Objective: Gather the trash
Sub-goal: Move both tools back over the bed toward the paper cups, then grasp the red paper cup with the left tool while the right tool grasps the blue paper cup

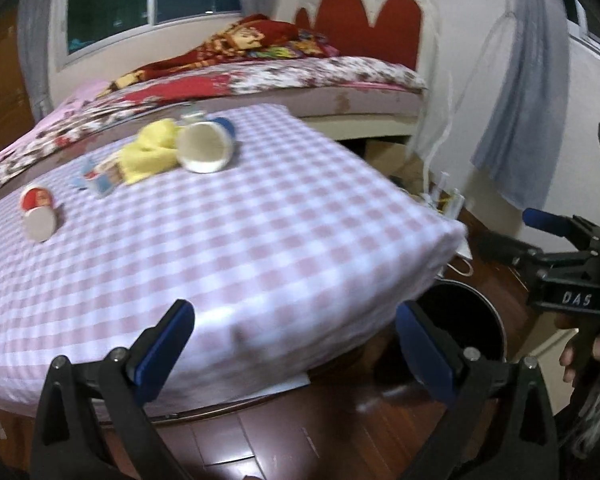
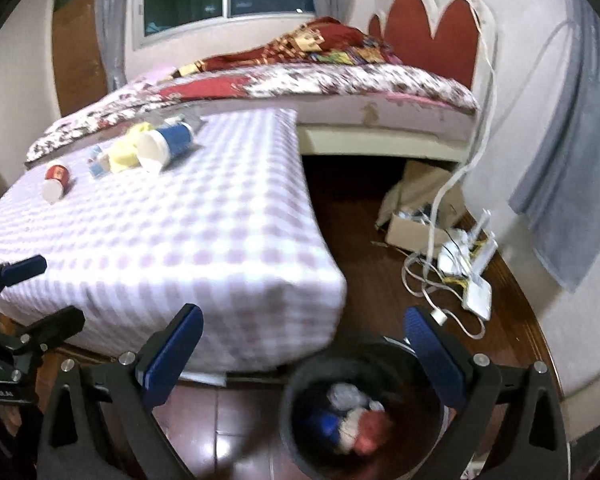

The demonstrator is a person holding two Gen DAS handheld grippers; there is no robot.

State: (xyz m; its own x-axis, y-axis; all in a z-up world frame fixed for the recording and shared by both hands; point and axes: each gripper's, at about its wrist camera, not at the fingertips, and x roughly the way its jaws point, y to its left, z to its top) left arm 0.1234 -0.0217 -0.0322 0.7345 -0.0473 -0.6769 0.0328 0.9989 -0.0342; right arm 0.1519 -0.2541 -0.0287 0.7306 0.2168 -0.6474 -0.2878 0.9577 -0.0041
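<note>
Two empty claws (image 1: 296,344) (image 2: 304,350) gape wide — the right above the bin (image 2: 364,404) — cups (image 2: 164,148) lie on the checked table (image 2: 220,240).

left tongs (image 1: 296,344): agape, empty | right tongs (image 2: 304,352): agape, empty

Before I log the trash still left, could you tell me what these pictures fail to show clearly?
- Bin contents: right wrist view, blurred; left wrist view, dark inside.
- Small items by the yellow cloth: both views, motion blur.
- Red cup print: too small, blurred.
- Box under the bed: partly shadowed.
</note>
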